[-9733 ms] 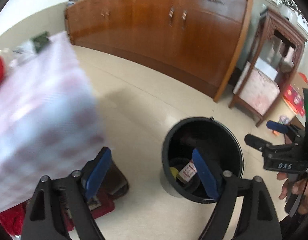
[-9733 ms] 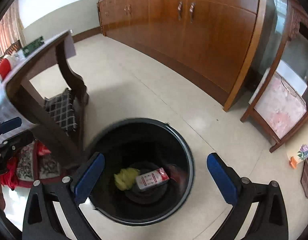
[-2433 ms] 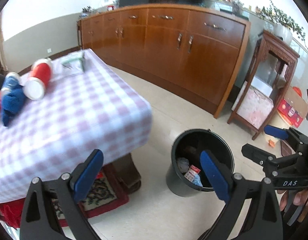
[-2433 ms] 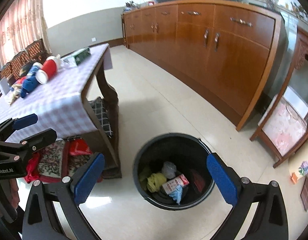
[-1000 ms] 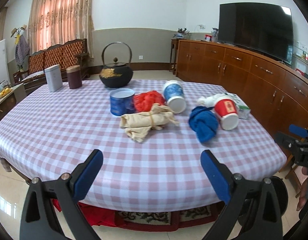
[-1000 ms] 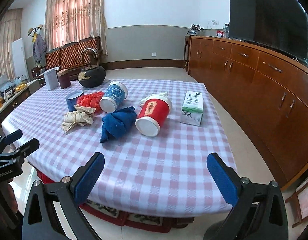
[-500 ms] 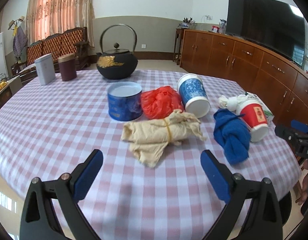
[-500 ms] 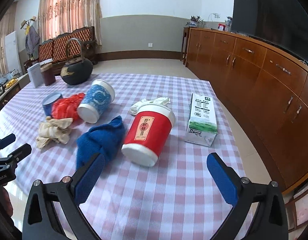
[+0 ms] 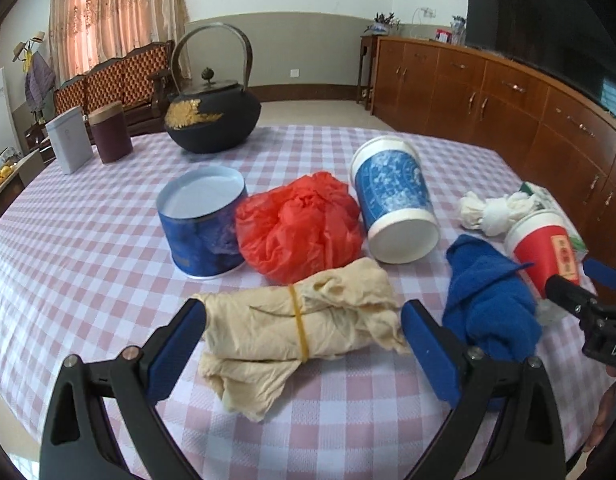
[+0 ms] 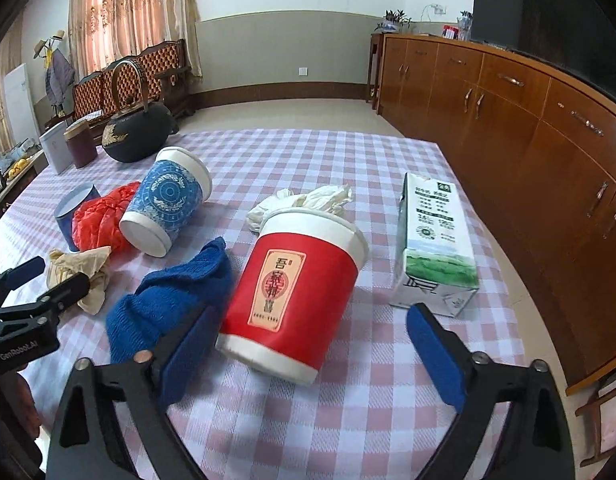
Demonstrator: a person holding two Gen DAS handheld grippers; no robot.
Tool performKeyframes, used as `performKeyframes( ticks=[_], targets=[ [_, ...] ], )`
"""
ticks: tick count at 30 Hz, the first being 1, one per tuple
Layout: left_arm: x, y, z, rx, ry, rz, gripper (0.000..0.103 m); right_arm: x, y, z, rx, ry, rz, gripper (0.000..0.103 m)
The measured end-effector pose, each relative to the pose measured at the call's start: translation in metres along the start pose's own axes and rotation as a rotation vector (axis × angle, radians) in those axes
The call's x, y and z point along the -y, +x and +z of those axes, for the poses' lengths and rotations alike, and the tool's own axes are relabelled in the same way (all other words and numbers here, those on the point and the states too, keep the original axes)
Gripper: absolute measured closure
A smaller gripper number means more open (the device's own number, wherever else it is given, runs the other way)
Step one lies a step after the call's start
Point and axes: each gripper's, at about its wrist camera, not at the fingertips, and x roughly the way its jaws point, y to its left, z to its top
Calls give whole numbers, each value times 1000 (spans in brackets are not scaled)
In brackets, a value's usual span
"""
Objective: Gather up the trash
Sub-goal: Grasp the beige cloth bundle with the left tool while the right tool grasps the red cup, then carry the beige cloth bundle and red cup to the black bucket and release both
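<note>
On the checked tablecloth (image 9: pixel 88 260) a beige cloth bundle (image 9: pixel 304 328) tied with a rubber band lies between the fingers of my left gripper (image 9: pixel 304 340), which is open. A red paper cup (image 10: pixel 296 292) lies on its side between the fingers of my right gripper (image 10: pixel 312 354). Those jaws are closing, and the right pad is still apart from the cup. A blue cloth (image 10: pixel 172 296) touches the cup's left side. Beyond lie a blue paper cup (image 9: pixel 396 208), a red plastic bag (image 9: pixel 300 224) and a white crumpled wad (image 10: pixel 304 200).
A green-and-white carton (image 10: pixel 432 248) stands right of the red cup, near the table's edge. A round blue tin (image 9: pixel 202 228), a black iron teapot (image 9: pixel 212 116) and two canisters (image 9: pixel 70 144) stand further back. A long wooden sideboard (image 10: pixel 528 128) runs along the right.
Both grippers have come forward and down over the table. The beige bundle now lies between the left fingers and the red cup between the right fingers, which have narrowed a little.
</note>
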Motion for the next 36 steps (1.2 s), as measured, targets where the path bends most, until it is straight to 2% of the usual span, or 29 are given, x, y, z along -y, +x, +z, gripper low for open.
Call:
performKeyframes(
  ticks=[4, 5, 6, 7, 8, 14, 21, 30, 36],
  targets=[
    [1, 7, 1, -27, 2, 2, 4, 1, 8, 0, -17, 1, 10, 13],
    [2, 7, 1, -28, 5, 4, 6, 2, 9, 0, -21, 2, 15, 21],
    [2, 9, 1, -39, 9, 7, 9, 2, 10, -1, -26, 4, 24, 36],
    [1, 11, 2, -48, 8, 2, 20, 3, 12, -1, -36, 8, 31, 43],
    [0, 12, 1, -57, 2, -10, 27, 3, 12, -2, -35, 12, 34, 44],
    [-10, 2, -2, -18, -25, -49, 39, 1, 4, -4, -23, 6, 53, 45],
    [-11, -23, -10, 47, -1, -50, 40, 0, -17, -11, 20, 11, 52, 46],
    [-5, -52, -19, 75, 8, -63, 40, 9, -60, -25, 58, 27, 30, 46],
    [9, -81, -30, 91, 24, -99, 40, 15, -93, -47, 73, 63, 22, 46]
  ],
)
